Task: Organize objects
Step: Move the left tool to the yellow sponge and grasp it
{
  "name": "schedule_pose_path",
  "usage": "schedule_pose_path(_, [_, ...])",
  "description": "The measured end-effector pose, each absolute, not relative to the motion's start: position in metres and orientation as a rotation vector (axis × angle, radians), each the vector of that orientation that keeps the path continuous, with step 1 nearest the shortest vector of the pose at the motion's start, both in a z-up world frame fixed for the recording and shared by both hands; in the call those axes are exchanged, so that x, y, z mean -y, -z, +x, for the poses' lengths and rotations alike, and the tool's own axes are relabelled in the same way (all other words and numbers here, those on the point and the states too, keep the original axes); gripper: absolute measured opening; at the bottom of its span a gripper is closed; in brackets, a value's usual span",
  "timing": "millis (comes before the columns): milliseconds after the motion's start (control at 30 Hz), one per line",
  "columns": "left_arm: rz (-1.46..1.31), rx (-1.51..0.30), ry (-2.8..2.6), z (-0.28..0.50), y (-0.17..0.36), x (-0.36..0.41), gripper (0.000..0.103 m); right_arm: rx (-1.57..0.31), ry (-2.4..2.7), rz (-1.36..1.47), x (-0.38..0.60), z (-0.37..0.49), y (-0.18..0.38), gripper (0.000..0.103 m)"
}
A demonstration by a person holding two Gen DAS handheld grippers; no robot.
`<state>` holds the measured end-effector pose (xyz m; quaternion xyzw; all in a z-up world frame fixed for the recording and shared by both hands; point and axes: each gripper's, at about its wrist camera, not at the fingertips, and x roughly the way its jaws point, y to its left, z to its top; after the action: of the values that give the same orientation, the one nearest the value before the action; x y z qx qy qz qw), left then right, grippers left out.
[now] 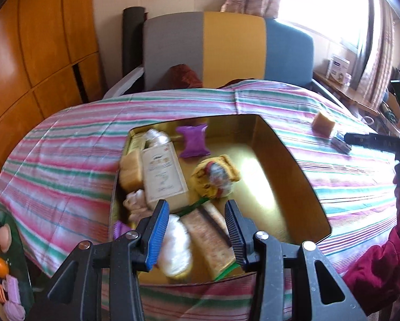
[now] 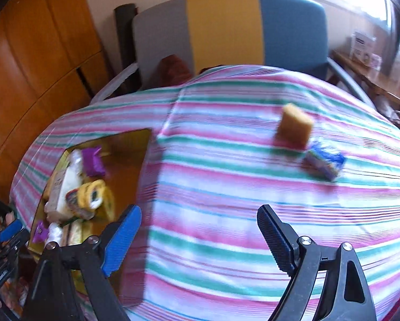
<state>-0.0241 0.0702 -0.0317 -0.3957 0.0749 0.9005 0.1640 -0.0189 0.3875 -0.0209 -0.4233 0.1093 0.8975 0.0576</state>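
A gold box (image 1: 293, 160) sits on the striped cloth and holds several items: a cream carton (image 1: 163, 176), a purple pouch (image 1: 194, 140), a yellow packet (image 1: 216, 176), a white bundle (image 1: 176, 243) and a tan box (image 1: 213, 238). My left gripper (image 1: 197, 214) is open and empty, just above the box's near end. A yellow sponge (image 2: 295, 125) and a blue packet (image 2: 324, 161) lie on the cloth. My right gripper (image 2: 200, 222) is open and empty, above the cloth short of them. The gold box also shows in the right wrist view (image 2: 130, 144).
The striped cloth (image 2: 226, 187) covers the table. A grey, yellow and blue chair (image 1: 226, 48) stands behind it. Wooden cabinets (image 1: 26, 53) are at left, a shelf with boxes (image 1: 339, 69) at right. Small toys (image 1: 4, 267) lie at lower left.
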Motion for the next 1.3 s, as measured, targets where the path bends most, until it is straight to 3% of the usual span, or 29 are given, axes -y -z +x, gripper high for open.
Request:
schedule_pose_path(367, [-1.042,-0.263,-2.422,-0.039,0.006,-0.144,0.044,-0.372,-2.478,-1.098,-0.521,-0.001,0.009,0.090])
schedule_pose_path(767, [-1.160,-0.247,-2.172,-0.078,0.017,-0.269,0.046,-0.700,-2.290,-1.009,-0.588,0.025,0.048,0.090])
schedule_pose_path(833, [-1.170,-0.265,-2.146,-0.083,0.023,-0.293,0.049,-0.737,-2.277,-1.033,-0.591,0.026,0.052,0.090])
schedule_pose_path(900, [-1.170,-0.281,-2.127,-0.088,0.028,-0.316,0.067,-0.761,-2.270,-1.042,-0.593,0.026,0.055,0.090])
schedule_pose_path(1300, [-1.124,-0.423,-2.055,-0.134,0.051,-0.433,0.083,-0.850,-2.254,-1.076,-0.597,0.029,0.061,0.092])
